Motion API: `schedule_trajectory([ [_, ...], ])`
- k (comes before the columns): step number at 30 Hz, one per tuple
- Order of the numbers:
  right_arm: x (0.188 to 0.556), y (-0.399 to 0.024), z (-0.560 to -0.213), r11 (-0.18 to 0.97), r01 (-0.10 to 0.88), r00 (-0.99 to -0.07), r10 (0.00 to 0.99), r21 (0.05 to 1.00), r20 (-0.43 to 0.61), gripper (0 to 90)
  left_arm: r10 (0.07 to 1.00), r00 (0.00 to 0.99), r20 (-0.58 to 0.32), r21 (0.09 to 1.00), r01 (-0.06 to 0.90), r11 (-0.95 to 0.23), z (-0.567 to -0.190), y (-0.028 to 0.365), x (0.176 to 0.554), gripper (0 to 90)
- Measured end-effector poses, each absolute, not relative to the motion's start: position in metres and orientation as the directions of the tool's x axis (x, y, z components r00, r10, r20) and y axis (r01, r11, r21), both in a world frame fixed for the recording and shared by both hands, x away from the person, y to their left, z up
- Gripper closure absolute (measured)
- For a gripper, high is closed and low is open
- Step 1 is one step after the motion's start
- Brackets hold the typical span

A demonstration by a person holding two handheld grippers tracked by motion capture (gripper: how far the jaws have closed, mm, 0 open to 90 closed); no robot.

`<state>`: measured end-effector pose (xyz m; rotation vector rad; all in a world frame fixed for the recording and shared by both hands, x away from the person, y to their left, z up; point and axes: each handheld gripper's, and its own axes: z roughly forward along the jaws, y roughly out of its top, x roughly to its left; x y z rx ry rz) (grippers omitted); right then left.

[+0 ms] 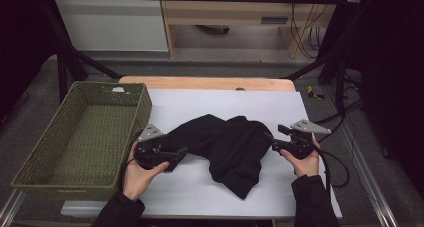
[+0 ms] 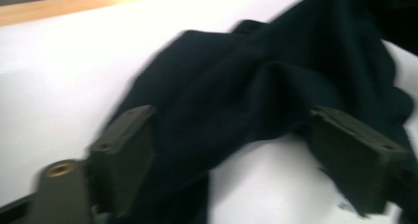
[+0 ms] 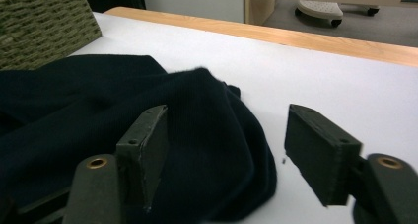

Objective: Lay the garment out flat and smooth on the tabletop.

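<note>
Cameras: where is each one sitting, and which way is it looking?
High view: above the person's side, looking forward and down at the white table, black cloth and green basket; both hands show.
Left gripper view: on the left tool, facing the cloth; its open jaws show.
Right gripper view: on the right tool, facing cloth and basket; its open jaws show.
All share the cloth.

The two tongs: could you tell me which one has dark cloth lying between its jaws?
The left tongs: the black garment lies between their open jaws; the right tongs sit at its edge.
</note>
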<state>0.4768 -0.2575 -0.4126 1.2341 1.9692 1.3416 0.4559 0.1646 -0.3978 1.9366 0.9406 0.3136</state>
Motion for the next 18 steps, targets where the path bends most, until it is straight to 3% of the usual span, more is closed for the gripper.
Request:
schedule_trajectory([
  [5,0.462,-0.268,-0.429,0.138,0.443,-0.509,0.852,0.886,0.122,31.3,0.663,0.73,-0.167,0.808,0.486,-0.332,-0.408,0.137,0.454,4.5],
  [11,0.461,-0.274,-0.453,0.171,0.503,-0.502,0.856,0.847,0.126,29.9,0.627,0.755,-0.19,0.774,0.508,-0.378,-0.425,0.117,0.452,4.8],
  [13,0.463,-0.273,-0.46,0.183,0.521,-0.508,0.852,0.834,0.13,30.8,0.606,0.77,-0.198,0.76,0.511,-0.402,-0.435,0.108,0.447,6.4],
  [18,0.47,-0.264,-0.474,0.21,0.544,-0.523,0.842,0.812,0.133,35.8,0.565,0.798,-0.209,0.751,0.501,-0.43,-0.448,0.094,0.442,20.6],
])
